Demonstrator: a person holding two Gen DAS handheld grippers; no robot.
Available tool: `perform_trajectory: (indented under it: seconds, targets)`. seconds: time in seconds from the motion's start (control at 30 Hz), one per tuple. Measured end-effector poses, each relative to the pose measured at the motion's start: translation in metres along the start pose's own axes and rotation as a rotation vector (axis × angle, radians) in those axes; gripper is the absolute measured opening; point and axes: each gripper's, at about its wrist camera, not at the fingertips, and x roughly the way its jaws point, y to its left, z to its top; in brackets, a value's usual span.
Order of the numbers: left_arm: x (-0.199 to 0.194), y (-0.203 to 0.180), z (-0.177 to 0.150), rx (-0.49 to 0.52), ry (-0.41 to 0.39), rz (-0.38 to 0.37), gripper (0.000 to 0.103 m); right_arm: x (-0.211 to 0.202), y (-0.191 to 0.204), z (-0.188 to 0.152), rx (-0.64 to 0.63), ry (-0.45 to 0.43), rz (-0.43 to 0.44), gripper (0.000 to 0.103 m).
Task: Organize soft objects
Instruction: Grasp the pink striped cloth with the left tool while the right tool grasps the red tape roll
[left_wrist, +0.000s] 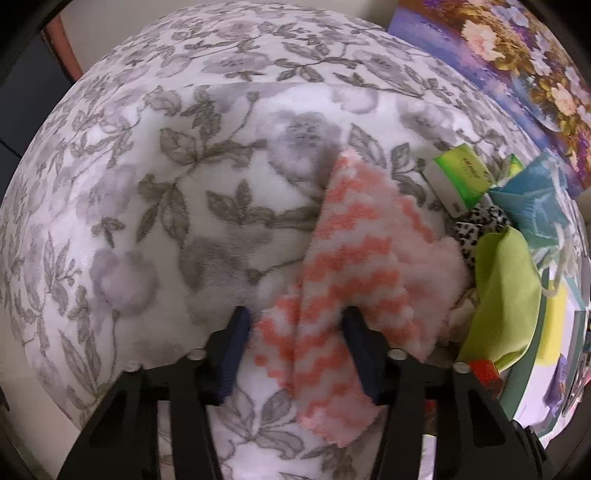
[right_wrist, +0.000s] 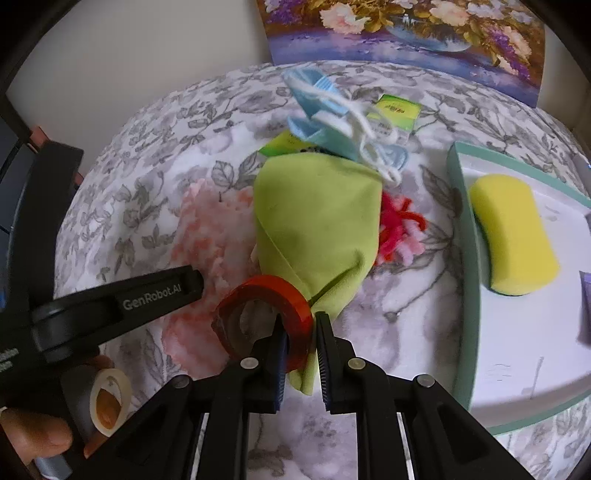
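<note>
The only clearly legible writing is "GenRobot.AI", in pale letters on the black body of the left gripper (right_wrist: 110, 306) as the right wrist camera sees it. Two small green packets (right_wrist: 397, 110) carry print too small to read.

The left gripper (left_wrist: 297, 354) points down at a fluffy pink-and-white zigzag cloth (left_wrist: 354, 266); a fold of the cloth sits between its dark blue pads and both pads press against it. The right gripper (right_wrist: 301, 354) is closed on the rim of a red tape roll (right_wrist: 266, 314), which lies against a lime-green cloth (right_wrist: 317, 225).

Everything rests on a soft white blanket (left_wrist: 166, 203) printed with grey leaves and lilac flowers. Near the green cloth lie a blue face mask (right_wrist: 325, 110) with white loops and a tangle of red and pink yarn (right_wrist: 400, 229). To the right, a teal-rimmed white tray (right_wrist: 461, 258) holds a yellow sponge (right_wrist: 513, 236). A flower painting (right_wrist: 406, 33) leans on a plain pale wall behind.
</note>
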Motion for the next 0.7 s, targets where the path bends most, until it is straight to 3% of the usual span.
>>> perform_trajectory:
  seconds: [0.1, 0.2, 0.7]
  targets:
    - [-0.003, -0.018, -0.004, 0.04, -0.009, -0.024, 0.021, -0.009, -0.003, 0.002, -0.002, -0.016, 0.001, 0.016]
    - [-0.002, -0.034, -0.005, 0.077, -0.022, -0.006, 0.013, -0.018, -0.006, 0.003, -0.002, -0.031, -0.002, 0.016]
    - [-0.025, -0.039, 0.009, 0.006, -0.075, -0.007, 0.009, -0.045, -0.036, 0.005, 0.075, -0.061, 0.018, 0.016]
